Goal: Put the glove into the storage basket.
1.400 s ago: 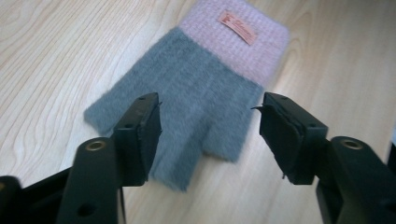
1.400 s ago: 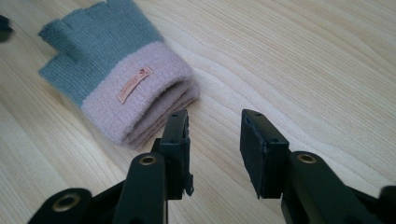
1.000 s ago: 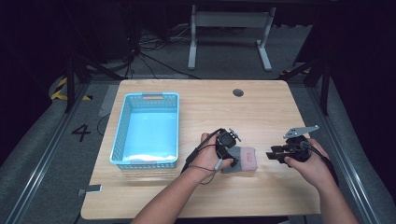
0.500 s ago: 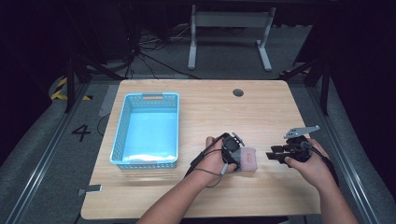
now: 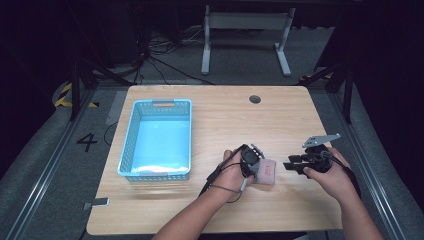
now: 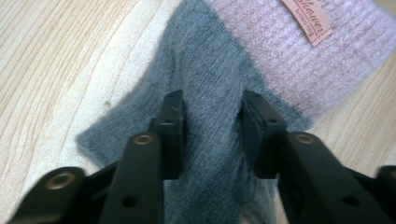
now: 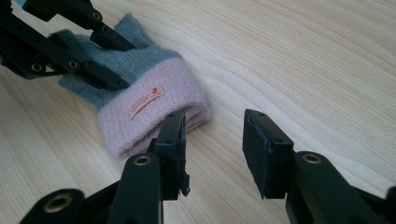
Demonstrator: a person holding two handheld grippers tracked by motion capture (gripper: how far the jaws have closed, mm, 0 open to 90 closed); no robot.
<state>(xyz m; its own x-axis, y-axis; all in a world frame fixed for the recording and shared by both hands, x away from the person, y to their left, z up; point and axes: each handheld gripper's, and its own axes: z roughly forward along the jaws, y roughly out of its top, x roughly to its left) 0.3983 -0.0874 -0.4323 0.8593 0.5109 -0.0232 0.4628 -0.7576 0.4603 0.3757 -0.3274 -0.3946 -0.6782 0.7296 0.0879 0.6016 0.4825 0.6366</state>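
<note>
A small knit piece (image 5: 268, 173), grey at one end with a pink cuff and a small label, lies on the wooden table (image 5: 220, 115) near its front. My left gripper (image 5: 253, 167) is at the grey end, and in the left gripper view it (image 6: 212, 126) is shut on a bunched ridge of grey knit (image 6: 210, 70). My right gripper (image 5: 292, 165) is just right of the cuff and open. In the right gripper view its jaws (image 7: 212, 140) stand apart over bare wood, the left jaw close beside the pink cuff (image 7: 154, 107). The left gripper (image 7: 122, 65) shows there on the grey part.
A light blue plastic basket (image 5: 155, 176) stands on the left half of the table. A round cable hole (image 5: 255, 99) lies near the far edge. The table's front edge runs just below both forearms.
My left gripper has moved a little right and forward onto the grey end of the knit piece. The right gripper has stayed where it was.
</note>
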